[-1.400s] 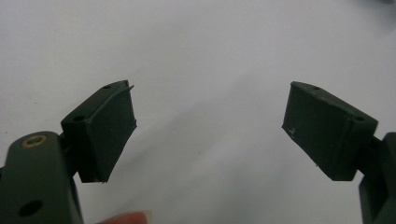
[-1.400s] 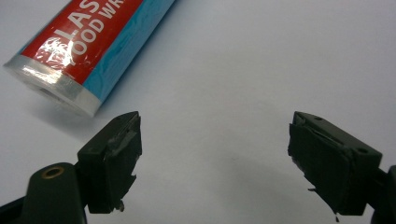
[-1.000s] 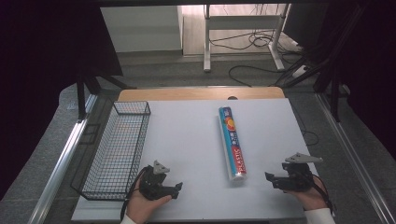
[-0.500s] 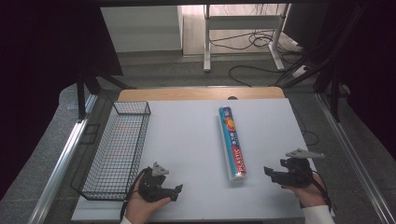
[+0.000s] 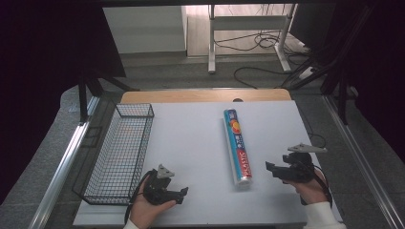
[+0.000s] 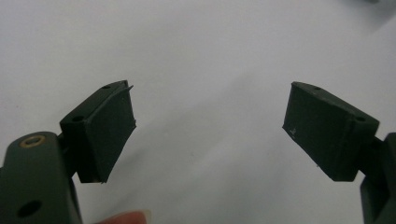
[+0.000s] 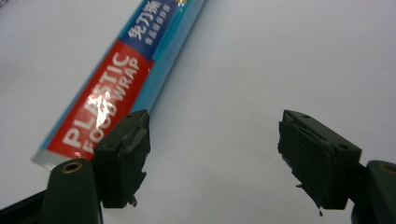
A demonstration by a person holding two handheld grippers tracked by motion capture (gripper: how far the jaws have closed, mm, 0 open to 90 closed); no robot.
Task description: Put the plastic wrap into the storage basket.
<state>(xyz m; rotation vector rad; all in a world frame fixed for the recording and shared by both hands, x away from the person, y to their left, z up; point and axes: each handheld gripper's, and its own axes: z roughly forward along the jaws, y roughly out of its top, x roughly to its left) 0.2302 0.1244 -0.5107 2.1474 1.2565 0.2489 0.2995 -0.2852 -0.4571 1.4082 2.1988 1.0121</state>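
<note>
At the far left of the white surface (image 5: 191, 138) a black wire basket (image 5: 119, 152) is standing, close to the left edge. Just beside its near corner I am keeping the left tool (image 5: 184, 192) low over the surface, and its jaws are standing wide apart with only bare white between them. Going to the right, the roll of plastic food wrap (image 5: 237, 146) is lying flat in the middle, pointing away from me, its near end toward my right hand. The right tool (image 5: 268, 167) is pointing at that near end, near but not touching; its jaws have just been closing, yet they are open and holding nothing
</note>
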